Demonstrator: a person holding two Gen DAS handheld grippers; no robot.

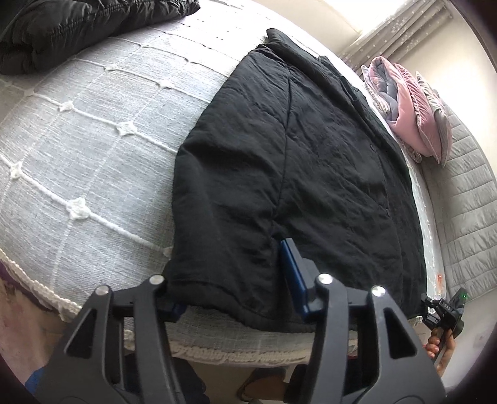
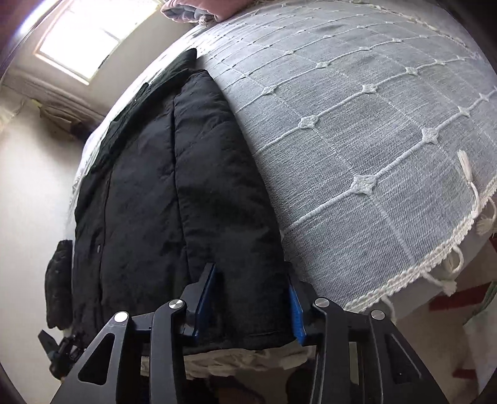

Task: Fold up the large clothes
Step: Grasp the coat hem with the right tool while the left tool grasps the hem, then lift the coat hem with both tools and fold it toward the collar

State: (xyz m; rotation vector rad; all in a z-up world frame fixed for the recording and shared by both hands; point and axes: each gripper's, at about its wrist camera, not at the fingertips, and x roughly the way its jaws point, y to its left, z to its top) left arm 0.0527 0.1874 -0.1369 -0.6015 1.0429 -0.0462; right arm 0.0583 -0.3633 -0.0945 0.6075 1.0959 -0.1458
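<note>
Left gripper (image 1: 236, 279): black linkage arms with silver pivot pins and blue pads; jaws partly spread across the near hem of the black jacket (image 1: 295, 161), one blue pad standing on edge in a crease of the cloth, the other tucked under the hem at the bed's edge; fabric lies between the pads, but whether they pinch it cannot be told. Right gripper (image 2: 251, 298): same build, jaws at a medium gap straddling one folded panel of the jacket (image 2: 186, 186) at its near hem, both blue pads pressed flat against the panel's two side edges, so it grips the cloth. In the left wrist view the right gripper (image 1: 444, 310) shows at the right edge as a small black body held by a hand (image 1: 441, 345), its jaws not readable there. Jacket: matte black, lightly padded, finely wrinkled, with long seam lines running its length; laid flat and lengthwise on the bed, collar end far, hem at the near edge, sides folded inward. Bedspread (image 1: 93, 140): pale grey woven cloth, crossed by a raised white cord grid with small knotted flowers at the crossings, white braided border with tassels. Second black puffy garment (image 1: 77, 28): quilted, bunched at the far left corner. Folded pink and grey quilts (image 1: 410, 112): soft, stacked beside the jacket's far right side.
</note>
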